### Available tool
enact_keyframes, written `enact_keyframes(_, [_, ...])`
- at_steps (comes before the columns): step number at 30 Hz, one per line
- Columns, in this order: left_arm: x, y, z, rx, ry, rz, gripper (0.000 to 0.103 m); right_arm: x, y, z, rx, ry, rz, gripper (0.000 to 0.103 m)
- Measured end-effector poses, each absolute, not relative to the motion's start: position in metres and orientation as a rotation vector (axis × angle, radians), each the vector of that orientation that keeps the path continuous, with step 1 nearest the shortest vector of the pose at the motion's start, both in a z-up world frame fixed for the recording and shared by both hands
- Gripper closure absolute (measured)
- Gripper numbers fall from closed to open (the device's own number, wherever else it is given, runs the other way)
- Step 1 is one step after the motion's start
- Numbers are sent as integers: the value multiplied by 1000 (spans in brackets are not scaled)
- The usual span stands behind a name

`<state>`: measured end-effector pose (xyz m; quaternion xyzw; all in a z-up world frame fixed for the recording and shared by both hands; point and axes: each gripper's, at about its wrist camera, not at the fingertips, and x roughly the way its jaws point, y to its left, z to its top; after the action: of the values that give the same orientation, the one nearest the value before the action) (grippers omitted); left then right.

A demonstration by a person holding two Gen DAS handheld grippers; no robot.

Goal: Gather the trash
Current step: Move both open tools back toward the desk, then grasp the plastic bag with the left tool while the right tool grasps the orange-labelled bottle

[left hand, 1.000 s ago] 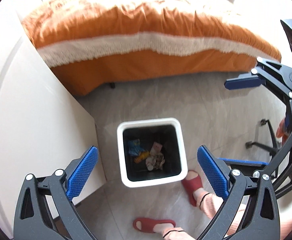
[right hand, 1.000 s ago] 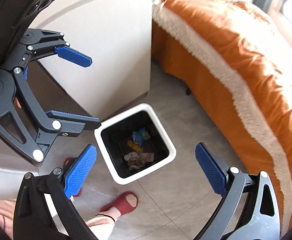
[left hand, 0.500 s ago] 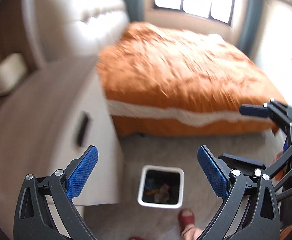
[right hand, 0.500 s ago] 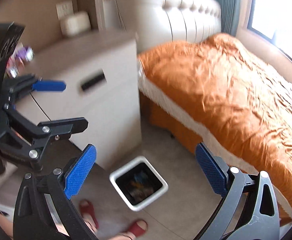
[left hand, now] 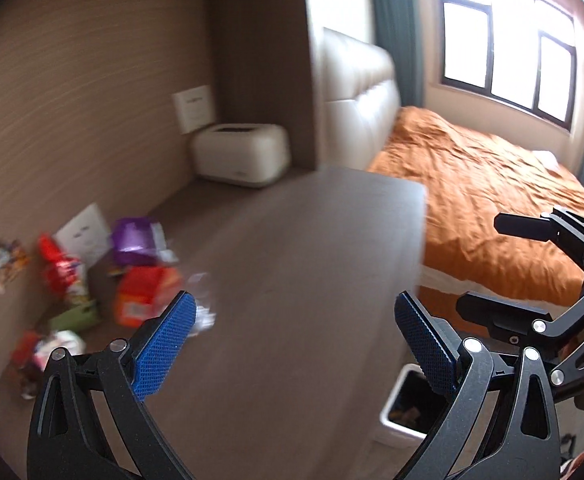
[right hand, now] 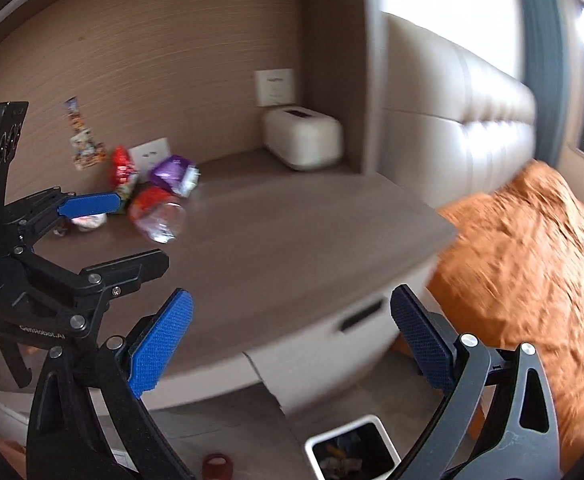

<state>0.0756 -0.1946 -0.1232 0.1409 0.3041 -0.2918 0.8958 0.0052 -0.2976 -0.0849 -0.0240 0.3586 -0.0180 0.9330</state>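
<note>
Several wrappers lie at the back left of the brown cabinet top [left hand: 292,264]: a purple packet [left hand: 134,240], a red packet [left hand: 58,268], an orange packet [left hand: 144,294] and crumpled clear plastic [left hand: 202,300]. In the right wrist view the purple packet [right hand: 172,174] and clear plastic [right hand: 160,220] show too. My left gripper [left hand: 294,308] is open and empty above the cabinet top, short of the pile. My right gripper [right hand: 292,300] is open and empty, right of the left gripper [right hand: 142,230]. The white trash bin [left hand: 392,408] stands on the floor below, holding scraps.
A cream tissue box [left hand: 242,156] sits at the back of the cabinet. A bed with an orange cover [left hand: 484,208] lies to the right. The cabinet front has a drawer handle [right hand: 362,320]. A red slipper [right hand: 216,466] shows on the floor beside the bin [right hand: 312,446].
Both views have swung up from the bin on the floor to the cabinet top and its wrappers. The bin has dropped to the bottom edge. Both grippers stay open.
</note>
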Motion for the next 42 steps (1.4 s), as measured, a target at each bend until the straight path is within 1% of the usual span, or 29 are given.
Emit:
enact_keyframes(6, [108,-113,-119,264,627,-484,5,59,-238,-94,-105,741,94,4])
enact_keyframes(12, [134,-59,-121,233,634,-400,5,99,-194,-105,-137,754,170,4])
enact_keyframes(16, [148,-37,-127,240,644,-370,5,121,-180,-115,-154,779,193,4])
enact_keyframes(21, [175,-14,-147,210,698,-363,5,150,-174,-136,-190,834,201,4])
enact_keyframes(29, [210,-7,-183,232,796,-454,6,190,-173,-172,-293,929,213,4])
enact_keyframes(30, [215,-7,-188,227,817,-471,7,197,-172,-176,-304,941,220,4])
enact_keyframes(31, [218,-6,-191,221,827,-486,16,200,-172,-179,-306,951,228,4])
enact_keyframes(32, [221,-6,-195,211,840,-502,21,203,-171,-181,-306,961,237,4])
enact_keyframes(34, [228,-5,-201,198,863,-514,34,209,-169,-185,-305,974,252,4])
enact_keyframes(37, [232,-1,-205,179,875,-526,44,213,-166,-187,-301,976,268,4])
enact_keyframes(38, [233,-1,-205,173,876,-530,47,212,-165,-188,-299,980,275,7])
enact_keyframes(39, [233,-1,-205,169,877,-534,49,211,-164,-189,-300,980,279,16])
enact_keyframes(40, [232,-2,-206,171,875,-540,54,211,-162,-190,-303,980,277,20])
enact_keyframes(42, [231,-3,-206,182,871,-543,55,208,-160,-189,-311,977,273,21])
